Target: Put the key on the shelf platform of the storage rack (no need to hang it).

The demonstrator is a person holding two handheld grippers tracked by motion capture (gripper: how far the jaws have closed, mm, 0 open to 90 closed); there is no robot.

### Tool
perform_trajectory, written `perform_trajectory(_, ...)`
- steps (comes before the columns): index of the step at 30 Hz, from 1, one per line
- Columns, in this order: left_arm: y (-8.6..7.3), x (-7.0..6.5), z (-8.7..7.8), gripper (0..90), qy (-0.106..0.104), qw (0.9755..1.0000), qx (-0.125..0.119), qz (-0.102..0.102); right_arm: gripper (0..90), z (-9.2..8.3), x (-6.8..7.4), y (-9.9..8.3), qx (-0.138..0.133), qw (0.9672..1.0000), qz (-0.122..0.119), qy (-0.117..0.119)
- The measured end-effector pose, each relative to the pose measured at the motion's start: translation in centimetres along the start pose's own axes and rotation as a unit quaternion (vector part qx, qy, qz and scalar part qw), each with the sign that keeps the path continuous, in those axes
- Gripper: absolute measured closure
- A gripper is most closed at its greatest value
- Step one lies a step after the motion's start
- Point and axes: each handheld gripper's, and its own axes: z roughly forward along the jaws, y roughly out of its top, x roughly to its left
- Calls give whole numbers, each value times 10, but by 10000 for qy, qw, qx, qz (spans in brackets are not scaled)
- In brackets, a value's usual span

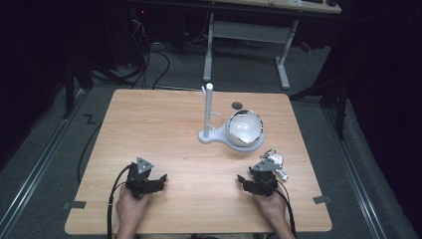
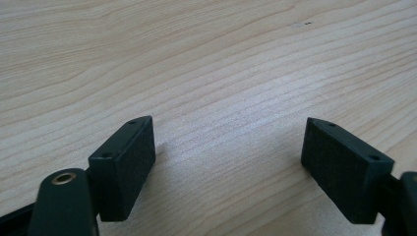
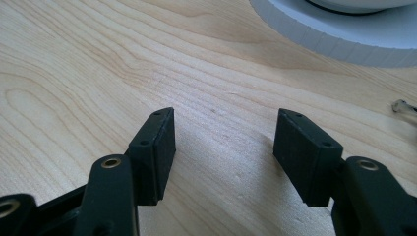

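A white stand (image 1: pixel 209 133) with an upright post carries a shiny round bowl (image 1: pixel 245 127) on its flat base, right of the table's middle. A small metal part (image 1: pixel 273 160) lies just beyond my right gripper (image 1: pixel 253 180), which rests open near the front edge. In the right gripper view its jaws (image 3: pixel 226 118) stand apart over bare wood, with the white base's rim (image 3: pixel 344 42) ahead and the metal part's tip (image 3: pixel 404 108) at the right edge. My left gripper (image 1: pixel 149 182) rests open at the front left, jaws (image 2: pixel 228 128) wide over bare wood.
The wooden table (image 1: pixel 149 124) has a small dark round spot (image 1: pixel 237 105) behind the bowl. Cables trail from both grippers over the front edge. A white-legged desk (image 1: pixel 249 35) and floor cables lie beyond the table.
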Motion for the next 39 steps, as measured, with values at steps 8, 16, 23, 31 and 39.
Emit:
perform_trajectory(8,0,0,0,211,0,10000,-1,-1,415,0,1,0,-4,10000,33,-44)
perform_trajectory(16,0,0,0,211,-8,10000,4,-1,415,-1,1,0,-3,9999,131,-70)
perform_trajectory(23,0,0,0,211,-9,10000,5,-3,417,-7,-2,-2,-63,9998,170,-78)
perform_trajectory(31,0,0,0,211,-6,10000,-7,-16,426,-14,-9,-5,-103,9995,288,-99)
perform_trajectory(39,0,0,0,210,-1,10000,1,-8,428,-23,-16,-9,-250,9985,450,-178)
